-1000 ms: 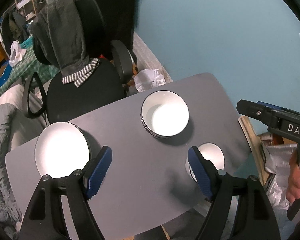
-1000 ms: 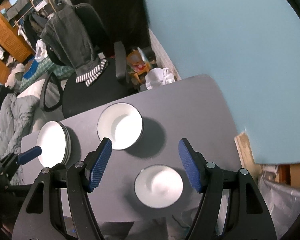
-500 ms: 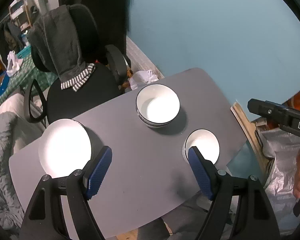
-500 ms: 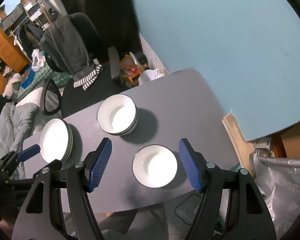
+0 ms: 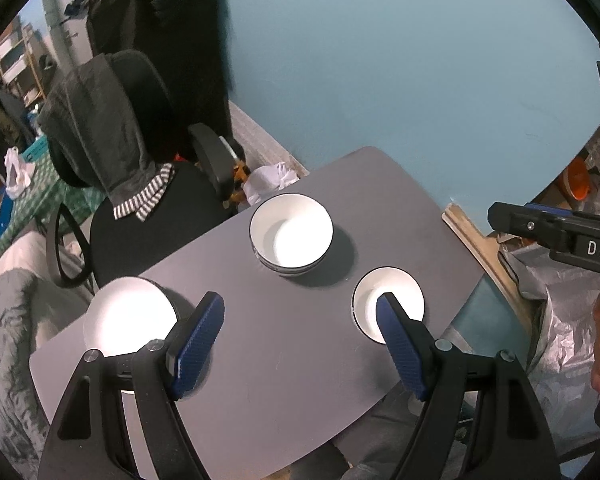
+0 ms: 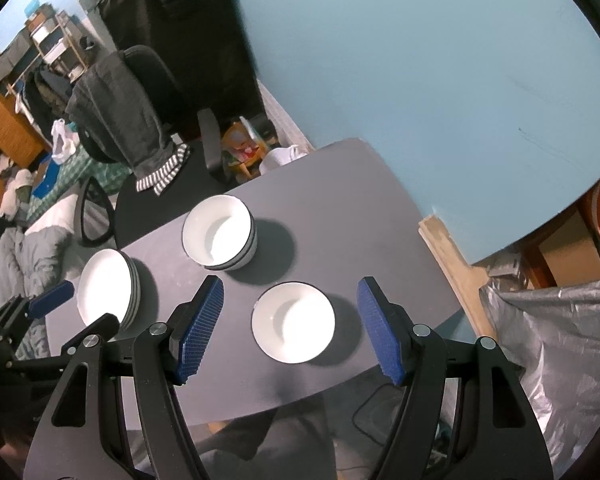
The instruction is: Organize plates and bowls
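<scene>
Bowls are sitting on the grey bench (image 6: 340,208), a nested stack (image 6: 220,238) behind a single bowl (image 6: 293,328), plates (image 6: 106,288) piled at the left end, while the left gripper (image 5: 300,318) and right gripper (image 6: 290,308) are hovering above, both spread apart and carrying nothing.

Left black plastic two-finger tool (image 5: 300,324): angular black arms with triangular cut-outs; silver screws at the finger pivots; blue cross-hatched rubber pads (image 5: 198,344) on the inner faces; right black plastic two-finger tool (image 6: 290,320) of identical build, same blue textured pads (image 6: 374,326); white letters "DAS" printed on its body, seen from the left wrist view.
</scene>
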`<state>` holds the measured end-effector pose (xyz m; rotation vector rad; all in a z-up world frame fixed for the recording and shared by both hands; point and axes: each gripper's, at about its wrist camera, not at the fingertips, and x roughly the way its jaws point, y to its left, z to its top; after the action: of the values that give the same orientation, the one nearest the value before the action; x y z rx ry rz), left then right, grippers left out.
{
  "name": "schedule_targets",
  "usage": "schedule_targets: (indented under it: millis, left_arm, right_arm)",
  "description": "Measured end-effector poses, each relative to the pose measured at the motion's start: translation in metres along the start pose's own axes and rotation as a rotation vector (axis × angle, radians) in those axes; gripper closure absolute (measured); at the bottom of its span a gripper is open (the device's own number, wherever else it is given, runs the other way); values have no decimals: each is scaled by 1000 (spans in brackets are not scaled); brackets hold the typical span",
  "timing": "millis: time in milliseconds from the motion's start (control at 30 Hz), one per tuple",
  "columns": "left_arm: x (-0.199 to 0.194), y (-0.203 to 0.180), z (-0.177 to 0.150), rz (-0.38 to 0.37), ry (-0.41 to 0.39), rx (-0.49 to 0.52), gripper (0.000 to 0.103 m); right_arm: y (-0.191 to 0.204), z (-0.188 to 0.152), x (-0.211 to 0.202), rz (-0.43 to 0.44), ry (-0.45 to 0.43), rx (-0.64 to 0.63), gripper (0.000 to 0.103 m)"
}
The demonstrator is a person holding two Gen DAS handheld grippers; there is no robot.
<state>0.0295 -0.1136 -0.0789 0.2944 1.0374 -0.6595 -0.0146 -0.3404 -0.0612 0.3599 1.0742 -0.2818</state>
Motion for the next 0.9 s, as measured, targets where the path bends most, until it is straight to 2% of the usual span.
schedule_targets:
  millis: [633,900]
  left_arm:
    - [24,-28,15,-59,25,77,23]
    - [60,-35,11,-57,86,105,23]
  right_arm:
    - [-21,-10,4,-36,14,60,33]
    - [-40,-26,48,-45,85,91,33]
